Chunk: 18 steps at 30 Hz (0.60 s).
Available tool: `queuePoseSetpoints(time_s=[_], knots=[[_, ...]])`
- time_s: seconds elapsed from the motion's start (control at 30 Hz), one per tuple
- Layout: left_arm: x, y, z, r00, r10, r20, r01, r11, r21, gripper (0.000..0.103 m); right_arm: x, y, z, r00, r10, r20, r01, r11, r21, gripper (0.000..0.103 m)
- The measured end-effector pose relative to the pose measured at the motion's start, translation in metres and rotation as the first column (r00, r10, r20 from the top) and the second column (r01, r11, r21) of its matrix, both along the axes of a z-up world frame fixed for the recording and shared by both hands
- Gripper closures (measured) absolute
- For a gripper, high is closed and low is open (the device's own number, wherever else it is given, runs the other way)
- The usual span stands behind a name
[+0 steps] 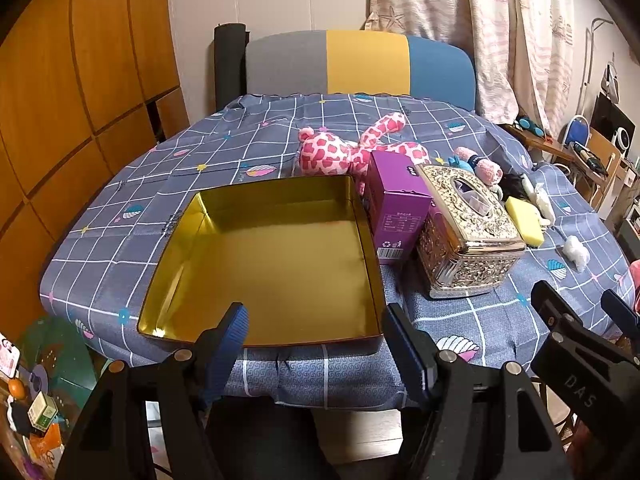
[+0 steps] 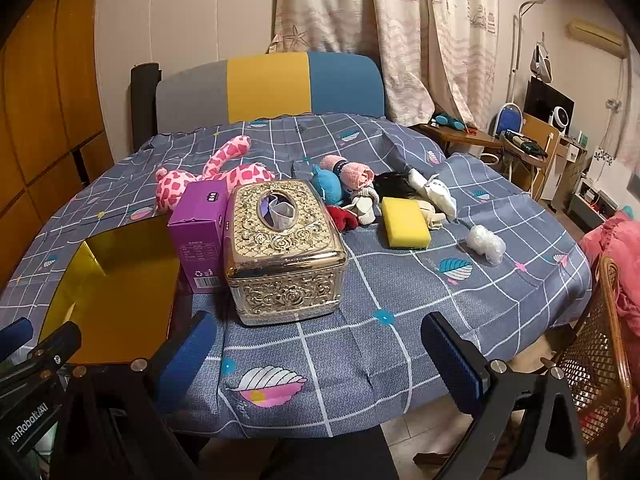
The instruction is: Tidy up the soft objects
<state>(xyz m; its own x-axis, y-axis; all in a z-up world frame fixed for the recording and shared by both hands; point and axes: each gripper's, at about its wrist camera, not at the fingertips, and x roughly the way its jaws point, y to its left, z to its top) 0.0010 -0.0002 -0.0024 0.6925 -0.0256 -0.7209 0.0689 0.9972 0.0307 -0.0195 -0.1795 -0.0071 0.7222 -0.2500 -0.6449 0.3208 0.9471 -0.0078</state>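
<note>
An empty gold tin tray (image 1: 208, 216) (image 2: 90, 256) sits at the table's front left. A pink spotted plush (image 1: 340, 148) (image 2: 224, 168) lies behind it. Further right lies a pile of soft things: a blue plush (image 2: 328, 186), pink rolled socks (image 2: 354, 174) (image 1: 486, 168), a yellow sponge (image 2: 404, 222) (image 1: 524, 214) and a clear plastic wad (image 2: 486, 242) (image 1: 576, 250). My left gripper (image 1: 316, 332) is open and empty over the tray's near edge. My right gripper (image 2: 320, 344) is open and empty at the table's front edge.
A purple carton (image 1: 396, 204) (image 2: 198, 228) and an ornate gold tissue box (image 1: 468, 232) (image 2: 284, 248) stand between the tray and the pile. A grey, yellow and blue chair back (image 2: 268, 84) is behind the table. A wicker chair (image 2: 596, 360) stands at right.
</note>
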Motion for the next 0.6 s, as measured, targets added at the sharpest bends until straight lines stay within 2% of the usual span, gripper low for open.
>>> queuePoseSetpoints(time_s=[0.6], knots=[[0.0002, -0.0005, -0.0016, 1.000, -0.002, -0.005, 0.002, 1.000, -0.001, 0.032, -0.0006, 0.0005, -0.0006, 1.000, 0.000, -0.004, 0.000, 1.000, -0.002, 0.000]])
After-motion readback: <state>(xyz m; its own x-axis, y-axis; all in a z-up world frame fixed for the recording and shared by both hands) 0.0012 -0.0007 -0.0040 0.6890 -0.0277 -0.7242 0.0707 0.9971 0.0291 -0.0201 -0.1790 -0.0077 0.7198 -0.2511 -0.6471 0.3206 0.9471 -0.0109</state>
